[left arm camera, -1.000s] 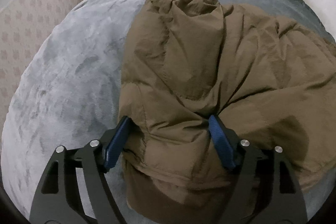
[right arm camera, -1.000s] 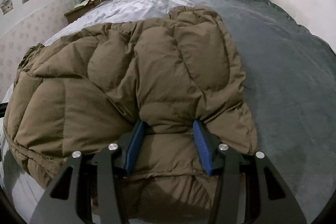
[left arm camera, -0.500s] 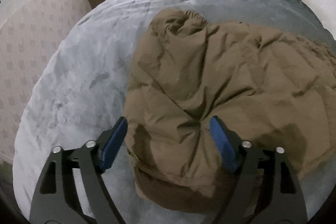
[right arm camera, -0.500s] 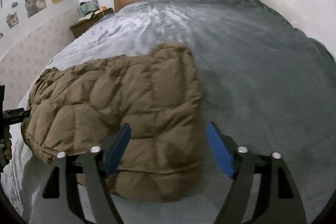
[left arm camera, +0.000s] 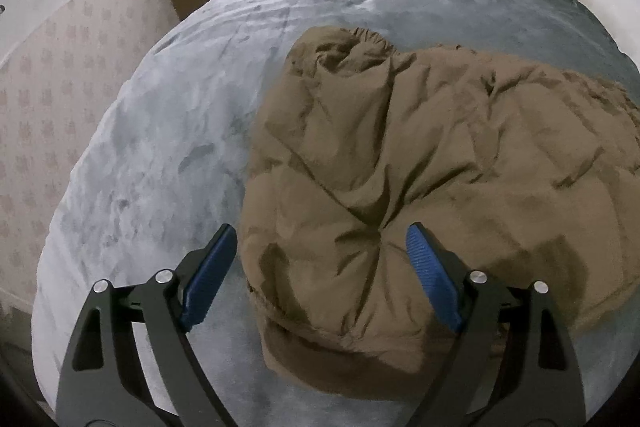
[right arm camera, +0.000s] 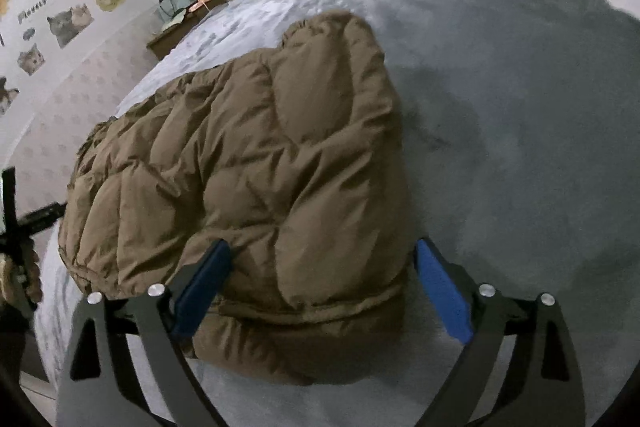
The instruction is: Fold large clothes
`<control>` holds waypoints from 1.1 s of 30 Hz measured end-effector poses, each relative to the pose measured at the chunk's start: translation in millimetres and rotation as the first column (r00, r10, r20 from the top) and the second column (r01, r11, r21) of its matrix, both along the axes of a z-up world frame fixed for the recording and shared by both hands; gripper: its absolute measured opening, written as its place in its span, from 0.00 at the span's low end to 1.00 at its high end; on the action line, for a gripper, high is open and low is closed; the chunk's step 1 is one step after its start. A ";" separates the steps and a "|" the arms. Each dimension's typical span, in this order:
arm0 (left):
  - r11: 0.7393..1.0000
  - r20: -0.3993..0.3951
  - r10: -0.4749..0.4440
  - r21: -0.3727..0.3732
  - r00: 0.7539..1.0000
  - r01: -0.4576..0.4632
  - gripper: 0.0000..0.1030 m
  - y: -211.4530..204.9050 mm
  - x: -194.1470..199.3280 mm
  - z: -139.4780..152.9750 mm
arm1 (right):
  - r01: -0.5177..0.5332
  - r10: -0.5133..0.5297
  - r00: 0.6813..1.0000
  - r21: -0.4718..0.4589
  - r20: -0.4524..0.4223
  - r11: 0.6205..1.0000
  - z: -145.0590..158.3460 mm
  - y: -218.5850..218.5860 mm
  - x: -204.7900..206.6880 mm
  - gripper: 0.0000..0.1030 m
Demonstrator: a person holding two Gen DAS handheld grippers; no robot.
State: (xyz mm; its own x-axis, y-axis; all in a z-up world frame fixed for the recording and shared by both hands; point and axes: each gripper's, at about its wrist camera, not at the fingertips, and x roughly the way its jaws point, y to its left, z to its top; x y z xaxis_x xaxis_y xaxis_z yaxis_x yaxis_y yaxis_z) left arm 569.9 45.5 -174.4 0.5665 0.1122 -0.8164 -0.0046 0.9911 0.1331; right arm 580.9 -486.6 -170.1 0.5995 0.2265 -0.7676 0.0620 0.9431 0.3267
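Grey plush bed cover lay under both claws. Puffy brown quilted down jacket, folded into a bundle, sat just ahead, partly betw. the fingers. Left claw spread apart, empty; right claw likewise. Jacket looked light, soft, springy, prob. slippery; best pinched at the hem edge.

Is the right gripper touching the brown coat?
Cannot tell. In the right wrist view, the right gripper is open, straddling the coat, hiding any gap.
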 end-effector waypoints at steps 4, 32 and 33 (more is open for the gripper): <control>1.000 -0.003 0.002 0.013 1.000 -0.002 0.84 1.7 -5.5 -4.0 | 0.011 -0.009 1.000 0.087 -0.025 0.996 -18.6 -5.9 6.1 0.95; 0.906 -0.156 -0.024 -0.422 0.987 -0.045 0.97 94.9 27.5 -20.0 | -0.082 0.085 0.990 0.034 -0.109 0.996 -13.8 61.6 50.0 0.82; 0.902 -0.165 -0.028 -0.429 0.986 -0.046 0.97 97.7 29.2 -24.1 | -0.083 0.086 0.990 0.032 -0.112 0.996 -14.1 61.7 50.6 0.82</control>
State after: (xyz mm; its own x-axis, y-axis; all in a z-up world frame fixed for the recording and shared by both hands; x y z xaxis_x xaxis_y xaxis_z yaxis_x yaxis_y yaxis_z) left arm 599.1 143.1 -198.4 0.4223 -0.2662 -0.8665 -0.0290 0.9515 -0.3064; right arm 631.5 -424.9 -184.2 0.4871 0.2941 -0.8224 0.0205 0.9375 0.3474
